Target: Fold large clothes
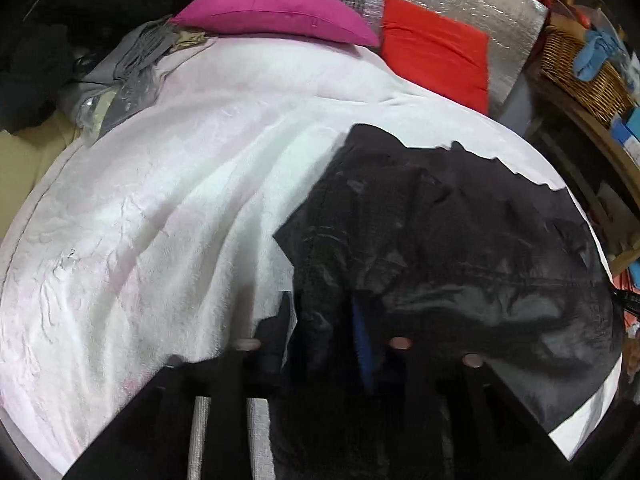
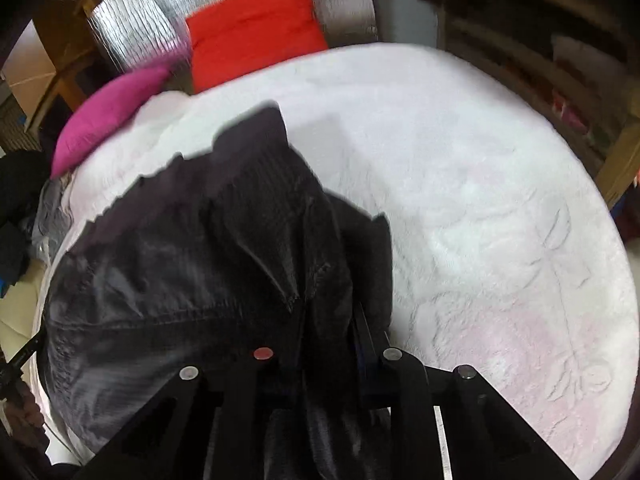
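A white fleecy blanket (image 1: 168, 216) covers the bed; on it lies the large black shiny garment (image 1: 440, 232), rumpled, near a magenta cushion (image 1: 276, 14) and red cushion (image 1: 436, 56); the left gripper (image 1: 324, 332) and right gripper (image 2: 328, 332) each clench its near edge.

A large black garment (image 1: 440, 232) lies crumpled on the bed (image 1: 160, 220), over its white embossed cover. The cloth is dark and slightly shiny, with ribbed panels and a stitched seam across its width. Its far edge is ragged in outline and points toward the pillow end of the bed. The near part bunches up into folds at the bed's near edge, creased and uneven rather than flat.
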{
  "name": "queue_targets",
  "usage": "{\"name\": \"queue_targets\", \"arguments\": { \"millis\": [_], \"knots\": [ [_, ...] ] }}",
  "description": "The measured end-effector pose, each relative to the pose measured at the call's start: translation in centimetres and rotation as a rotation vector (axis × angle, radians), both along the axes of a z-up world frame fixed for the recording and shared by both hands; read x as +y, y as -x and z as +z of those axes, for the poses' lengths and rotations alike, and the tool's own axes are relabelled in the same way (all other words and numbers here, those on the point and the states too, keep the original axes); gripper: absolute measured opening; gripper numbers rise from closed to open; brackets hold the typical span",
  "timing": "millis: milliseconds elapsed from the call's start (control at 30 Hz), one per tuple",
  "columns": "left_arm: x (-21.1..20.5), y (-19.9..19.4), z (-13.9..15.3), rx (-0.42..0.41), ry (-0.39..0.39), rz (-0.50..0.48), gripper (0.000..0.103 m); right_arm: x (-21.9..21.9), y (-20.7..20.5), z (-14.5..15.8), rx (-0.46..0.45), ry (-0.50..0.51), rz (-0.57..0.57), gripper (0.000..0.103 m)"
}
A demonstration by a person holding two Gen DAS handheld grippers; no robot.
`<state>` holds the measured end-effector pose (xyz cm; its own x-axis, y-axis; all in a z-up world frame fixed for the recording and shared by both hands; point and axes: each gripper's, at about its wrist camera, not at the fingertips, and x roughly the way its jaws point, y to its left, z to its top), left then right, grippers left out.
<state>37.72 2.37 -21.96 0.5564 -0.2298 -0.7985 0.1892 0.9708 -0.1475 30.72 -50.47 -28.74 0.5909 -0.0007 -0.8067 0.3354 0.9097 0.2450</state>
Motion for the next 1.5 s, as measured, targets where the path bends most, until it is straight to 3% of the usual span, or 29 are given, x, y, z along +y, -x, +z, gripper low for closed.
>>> {"name": "queue_targets", "arguments": {
  "millis": [67, 133, 200, 300, 367, 400, 500, 633, 733, 933, 1133, 1267, 1333, 1400, 1500],
  "knots": [
    [0.9, -0.2, 0.4, -0.008, 0.011, 0.045, 0.07, -0.5, 0.4, 0.9, -0.026, -0.032, -0.002, 0.024],
    [1.5, -0.3, 0.4, 0.006, 0.086, 0.026, 0.072, -1.3, 0.9, 1.4, -0.059, -0.101, -0.004, 0.033],
    [1.7, -0.9, 0.1, 0.051, 0.202, -0.045, 0.073, -2.6, 1.4, 1.1, -0.078, -0.194, -0.007, 0.088],
    [1.8, -2.2, -0.8, 0.124, 0.342, -0.132, 0.077, -4.0, 2.1, 0.9, -0.127, -0.29, -0.005, 0.089],
    [1.5, -3.0, -1.3, 0.16, 0.386, -0.183, 0.088, -5.1, 2.1, 0.4, -0.16, -0.405, 0.009, 0.089],
    [1.4, -3.5, -1.7, 0.179, 0.403, -0.206, 0.088, -5.9, 2.3, -0.1, -0.167, -0.46, 0.013, 0.089],
    [1.5, -4.4, -2.9, 0.24, 0.446, -0.229, 0.088, -7.6, 2.1, -2.2, -0.144, -0.57, 0.014, 0.089],
    [1.1, -4.4, -3.5, 0.275, 0.446, -0.283, 0.089, -9.3, 2.0, -4.5, -0.128, -0.67, 0.027, 0.089],
    [0.3, -3.8, -3.7, 0.295, 0.461, -0.337, 0.091, -8.7, 1.1, -5.4, -0.152, -0.764, 0.109, 0.089],
    [-0.2, -3.2, -3.8, 0.302, 0.486, -0.398, 0.092, -3.9, -1.8, -5.3, -0.117, -0.712, 0.308, 0.089],
    [-1.6, -2.9, -3.6, 0.319, 0.522, -0.435, 0.093, -0.9, -3.4, -4.7, -0.144, -0.78, 0.38, 0.094],
    [-3.4, -2.9, -3.9, 0.327, 0.497, -0.438, 0.093, 1.6, -4.8, -4.9, -0.107, -0.726, 0.373, 0.093],
    [-3.7, -3.1, -4.0, 0.33, 0.522, -0.418, 0.093, 1.9, -4.9, -4.8, -0.106, -0.709, 0.333, 0.086],
    [-3.8, -3.3, -3.7, 0.317, 0.534, -0.39, 0.087, 1.7, -4.4, -4.9, -0.096, -0.684, 0.293, 0.068],
    [-4.2, -3.5, -3.3, 0.29, 0.527, -0.347, 0.061, 2.0, -4.2, -4.6, -0.096, -0.635, 0.265, 0.054]
  ]
}}
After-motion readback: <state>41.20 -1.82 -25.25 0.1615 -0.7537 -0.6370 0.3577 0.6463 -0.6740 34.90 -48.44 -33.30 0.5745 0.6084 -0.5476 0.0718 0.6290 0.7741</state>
